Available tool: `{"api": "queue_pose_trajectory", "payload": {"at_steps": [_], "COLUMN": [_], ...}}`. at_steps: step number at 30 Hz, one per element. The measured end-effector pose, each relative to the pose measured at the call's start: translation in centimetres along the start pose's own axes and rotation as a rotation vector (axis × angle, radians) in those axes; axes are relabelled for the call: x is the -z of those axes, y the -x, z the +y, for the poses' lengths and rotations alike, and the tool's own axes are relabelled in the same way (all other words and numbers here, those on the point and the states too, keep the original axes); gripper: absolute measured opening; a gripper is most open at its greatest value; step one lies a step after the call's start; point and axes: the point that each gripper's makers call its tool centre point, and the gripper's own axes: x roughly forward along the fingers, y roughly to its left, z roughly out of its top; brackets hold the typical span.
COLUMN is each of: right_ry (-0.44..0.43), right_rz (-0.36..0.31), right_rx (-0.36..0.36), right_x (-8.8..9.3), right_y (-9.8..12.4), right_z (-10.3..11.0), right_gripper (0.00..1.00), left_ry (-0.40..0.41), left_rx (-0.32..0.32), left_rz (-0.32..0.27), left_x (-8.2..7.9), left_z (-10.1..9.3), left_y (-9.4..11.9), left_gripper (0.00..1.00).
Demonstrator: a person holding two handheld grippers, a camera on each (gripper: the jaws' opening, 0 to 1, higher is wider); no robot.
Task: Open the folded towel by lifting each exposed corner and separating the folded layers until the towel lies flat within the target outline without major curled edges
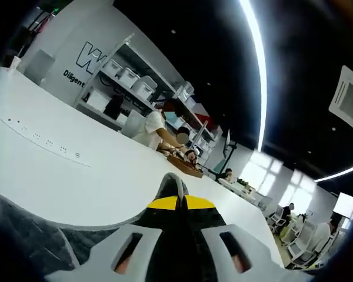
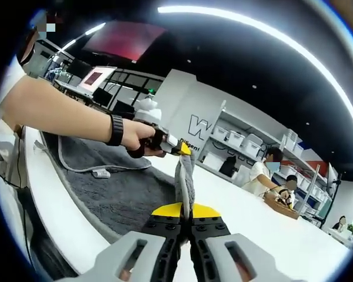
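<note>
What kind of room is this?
Probably a big open office or lab. Shelves of white bins line the wall, people work at a long white table, and light strips cross the dark ceiling.

The towel [image 2: 129, 194] lies on the table [image 2: 270, 235], one fold raised between both tools.

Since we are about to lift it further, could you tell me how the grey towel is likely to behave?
Probably floppy: the grey towel hangs in a limp fold from the right claw. It likely grips well, its surface looking plush. It may sag between the right claw and the left claw.
</note>
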Motion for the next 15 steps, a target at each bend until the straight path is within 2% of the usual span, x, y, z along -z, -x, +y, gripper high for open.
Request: {"api": "queue_pose_trajectory", "payload": {"at_steps": [9, 15], "right_ry": [-0.007, -0.009], "right_rz": [0.018, 0.010], "right_rx": [0.009, 0.012], "right_x": [1.3, 1.3], "right_y": [-0.4, -0.4], "right_z": [-0.5, -0.6], "right_gripper": [0.00, 0.00], "left_ry": [0.006, -0.003], "left_rx": [-0.013, -0.015], "left_rz": [0.009, 0.010], "left_x": [0.7, 0.6], "left_z": [0.2, 0.1], "left_y": [-0.8, -1.1], "left_gripper": [0.00, 0.00]}}
